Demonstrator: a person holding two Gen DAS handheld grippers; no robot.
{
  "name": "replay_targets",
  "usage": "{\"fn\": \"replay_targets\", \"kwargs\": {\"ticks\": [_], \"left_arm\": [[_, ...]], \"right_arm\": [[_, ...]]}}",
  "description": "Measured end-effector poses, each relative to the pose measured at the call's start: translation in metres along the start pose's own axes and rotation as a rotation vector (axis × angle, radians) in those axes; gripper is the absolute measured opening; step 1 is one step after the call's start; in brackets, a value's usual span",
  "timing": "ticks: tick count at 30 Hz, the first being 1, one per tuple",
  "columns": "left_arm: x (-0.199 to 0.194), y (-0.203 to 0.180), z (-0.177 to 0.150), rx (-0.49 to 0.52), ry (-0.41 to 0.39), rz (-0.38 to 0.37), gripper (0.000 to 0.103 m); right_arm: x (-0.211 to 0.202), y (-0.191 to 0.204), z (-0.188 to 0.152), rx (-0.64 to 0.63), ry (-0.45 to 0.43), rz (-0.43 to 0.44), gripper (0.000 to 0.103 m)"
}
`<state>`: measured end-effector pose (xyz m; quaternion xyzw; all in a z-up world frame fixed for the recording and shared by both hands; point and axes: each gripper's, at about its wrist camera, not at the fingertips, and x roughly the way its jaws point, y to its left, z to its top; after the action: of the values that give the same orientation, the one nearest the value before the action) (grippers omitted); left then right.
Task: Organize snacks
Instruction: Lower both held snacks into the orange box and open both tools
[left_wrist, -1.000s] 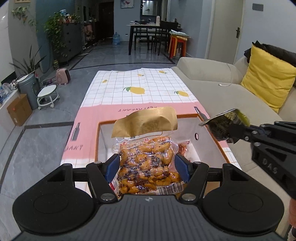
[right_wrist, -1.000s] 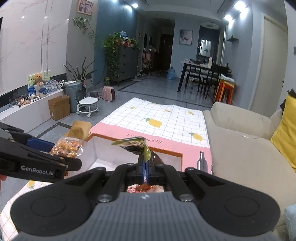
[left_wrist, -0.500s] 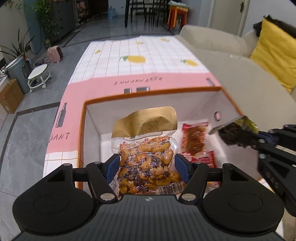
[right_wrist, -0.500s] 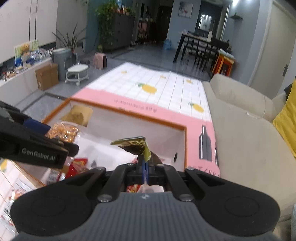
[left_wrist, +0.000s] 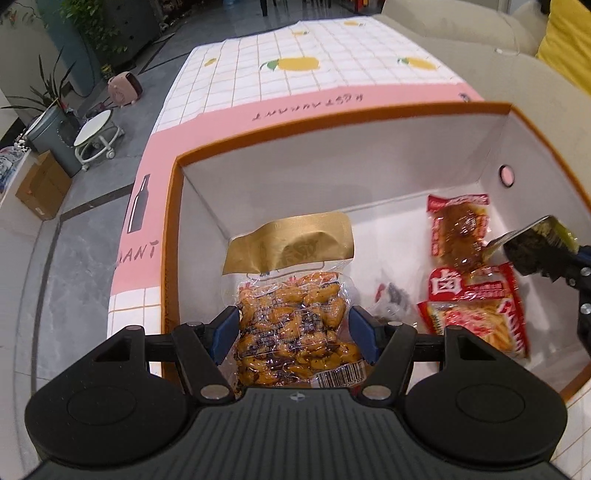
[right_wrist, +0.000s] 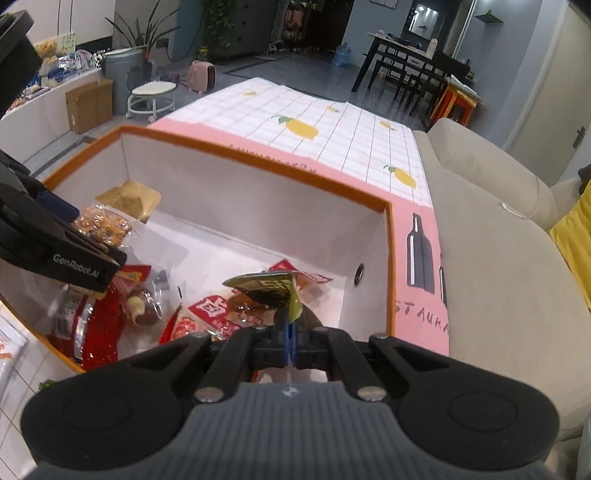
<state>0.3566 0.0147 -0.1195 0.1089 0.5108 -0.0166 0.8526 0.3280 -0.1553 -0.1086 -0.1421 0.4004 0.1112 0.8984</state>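
Holding red snack packets (left_wrist: 476, 295), the orange-rimmed box (left_wrist: 332, 127) sits below fingers clamping a gold-topped pouch (left_wrist: 291, 299) and a dark packet (right_wrist: 269, 290).

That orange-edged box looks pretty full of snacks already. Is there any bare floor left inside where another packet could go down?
Yes. The box floor is bare along the far wall, between the gold-topped packet in the left gripper and the red packets. The right side is crowded: red packets overlap there, under the dark packet held by the right gripper.

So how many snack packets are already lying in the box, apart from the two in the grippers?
At least 3: a red packet near the far right corner, a red fries-print packet in front of it, and a clear packet mid-floor. Others may be hidden.
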Motion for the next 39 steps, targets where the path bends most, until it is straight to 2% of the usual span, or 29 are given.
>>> {"fn": "replay_targets", "kwargs": {"ticks": [15,18,20,27,31,39], "left_arm": [[0.005,-0.009,0.002,0.063,0.002,0.035,0.077],[0.000,-0.007,0.001,0.055,-0.004,0.030,0.079],[-0.006,-0.006,0.001,0.056,-0.014,0.033,0.080],[-0.033,-0.003,-0.003,0.044,-0.074,0.025,0.080],[-0.062,0.000,-0.009,0.031,-0.142,0.017,0.080],[-0.121,-0.010,-0.037,0.078,-0.255,0.027,0.080]], "right_arm": [[0.012,-0.003,-0.006,0.008,0.059,0.015,0.004],[0.008,-0.003,-0.005,0.012,0.054,0.019,0.016],[0.004,-0.003,-0.004,0.017,0.048,0.024,0.030],[-0.019,-0.008,0.005,0.061,0.039,0.074,0.053],[-0.042,-0.015,0.007,0.102,0.010,0.090,0.068],[-0.089,-0.015,-0.010,0.163,-0.059,0.136,0.080]]}}
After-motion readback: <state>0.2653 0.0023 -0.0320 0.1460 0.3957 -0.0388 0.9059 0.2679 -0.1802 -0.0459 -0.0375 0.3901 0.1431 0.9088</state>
